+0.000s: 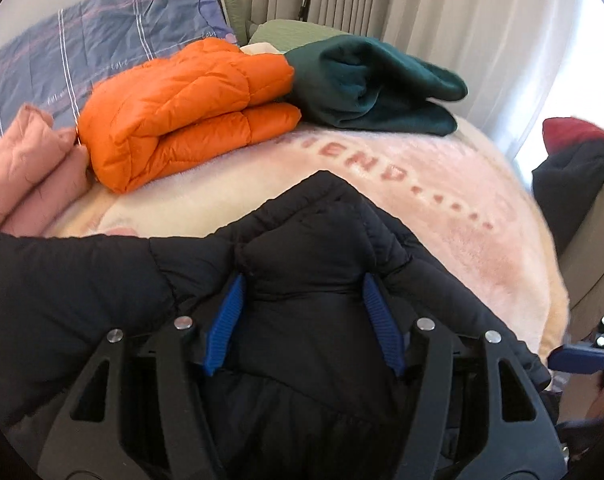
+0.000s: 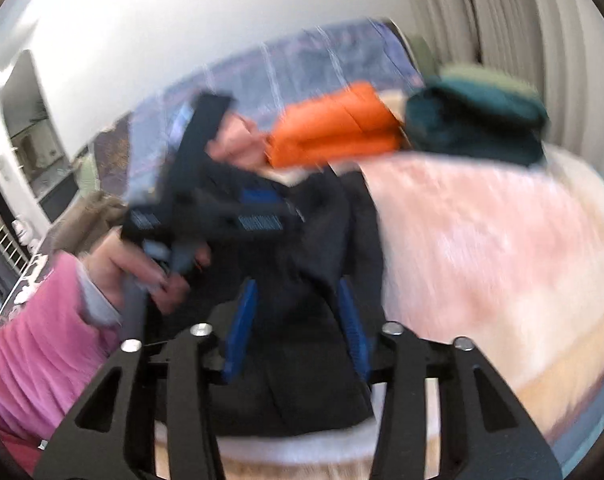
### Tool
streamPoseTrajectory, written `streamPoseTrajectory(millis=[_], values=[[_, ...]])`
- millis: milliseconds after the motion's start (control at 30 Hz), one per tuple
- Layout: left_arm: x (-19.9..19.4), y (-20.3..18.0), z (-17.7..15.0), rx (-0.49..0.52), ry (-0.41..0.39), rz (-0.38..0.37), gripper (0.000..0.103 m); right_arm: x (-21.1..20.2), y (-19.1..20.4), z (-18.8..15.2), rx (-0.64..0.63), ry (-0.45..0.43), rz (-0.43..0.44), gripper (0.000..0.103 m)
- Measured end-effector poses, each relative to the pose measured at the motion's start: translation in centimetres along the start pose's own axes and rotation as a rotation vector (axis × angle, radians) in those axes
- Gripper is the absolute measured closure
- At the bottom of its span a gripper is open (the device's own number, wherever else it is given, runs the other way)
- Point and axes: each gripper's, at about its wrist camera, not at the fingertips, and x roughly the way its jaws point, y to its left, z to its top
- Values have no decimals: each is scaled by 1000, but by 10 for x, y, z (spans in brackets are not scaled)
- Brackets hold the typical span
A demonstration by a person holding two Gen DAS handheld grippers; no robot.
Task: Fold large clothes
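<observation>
Beside left gripper (image 2: 206,216), pink sleeve (image 2: 34,344) (right view only)

Open passage is found over the pink blanket (image 1: 441,216), whose right half is bare up to the bed's edge. The far side is blocked by a row of folded garments: a pink one (image 1: 26,168), an orange padded jacket (image 1: 182,112) and a dark green one (image 1: 373,84), set touching or just beside one another. The near-left area is taken up by the black padded jacket (image 1: 313,240). A curtain (image 1: 421,4) closes off the back; a chair (image 1: 589,248) heaped with clothes stands right of the bed.
</observation>
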Motion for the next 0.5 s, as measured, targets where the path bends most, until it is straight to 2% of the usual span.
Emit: streamPoseTrajectory(millis=[67, 167, 200, 267, 333, 500], values=[[-1, 6, -1, -26, -8, -29, 40, 11, 7, 6, -44, -19, 5, 69], [-2, 14, -2, -67, -21, -76, 40, 49, 1, 2, -56, 36, -43, 74], [-1, 16, -2, -81, -25, -89, 40, 62, -4, -5, -53, 63, -63, 76], [-1, 24, -1, -118, -37, -135, 40, 85, -20, -18, 15, 93, -32, 75], [0, 30, -2, -141, -42, -163, 40, 86, -24, -19, 60, 100, -22, 75], [-4, 35, -7, -159, -72, -188, 41, 89, -20, -18, 28, 102, -48, 75]])
